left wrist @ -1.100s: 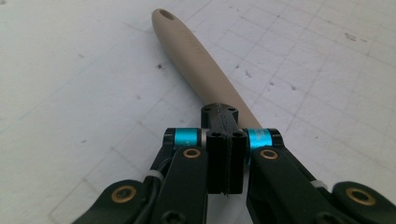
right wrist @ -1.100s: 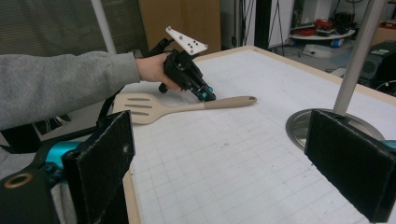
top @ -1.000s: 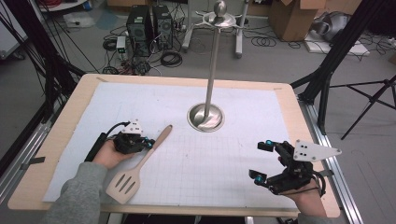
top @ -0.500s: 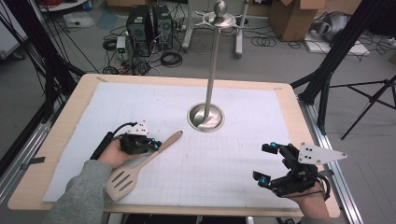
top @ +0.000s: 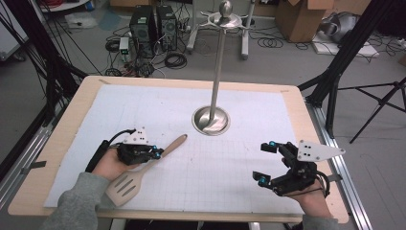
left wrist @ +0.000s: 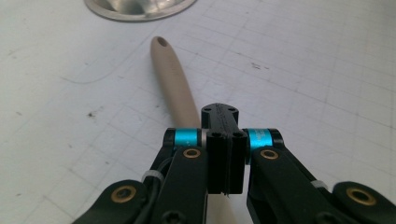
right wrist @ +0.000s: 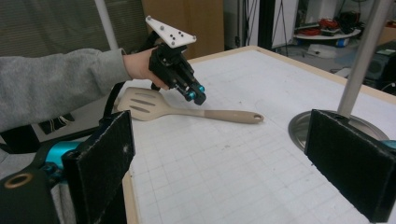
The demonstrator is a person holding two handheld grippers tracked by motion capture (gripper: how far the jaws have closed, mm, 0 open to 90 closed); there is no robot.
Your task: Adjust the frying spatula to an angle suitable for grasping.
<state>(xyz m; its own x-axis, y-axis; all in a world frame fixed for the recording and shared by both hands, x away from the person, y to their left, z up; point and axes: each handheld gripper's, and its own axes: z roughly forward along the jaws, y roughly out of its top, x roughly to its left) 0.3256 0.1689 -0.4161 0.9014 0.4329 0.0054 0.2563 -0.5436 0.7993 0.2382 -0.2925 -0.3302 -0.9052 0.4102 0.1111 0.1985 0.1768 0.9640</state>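
Cables, computer towers and cardboard boxes are crowding the floor behind your table (top: 57, 143), a wooden-edged board that is carrying a white gridded mat (top: 158, 110) across nearly its whole top. Rising from the far middle of that mat, a tall metal stand (top: 218, 62) is sitting on its round dished base (top: 210, 120), with hooks and a ball at its top.

Your right gripper (top: 267, 163) is hovering over the near right corner of the mat, well apart from everything else, and its jaws are standing wide with nothing between them; its own view is showing the two black pads (right wrist: 100, 163) far apart, framing the stand base.

Your left gripper (top: 157, 152) is sitting at the near left, its jaws pressed together, just over the handle of the beige slotted spatula (top: 143, 167). From its own camera the closed tips are sitting just to one side of and above the handle (left wrist: 175, 88) rather than around it, so you are not gripping it.

That spatula is lying flat on the mat, blade toward you near the front edge, handle end (right wrist: 254, 117) pointing at the stand base but stopping short of it.
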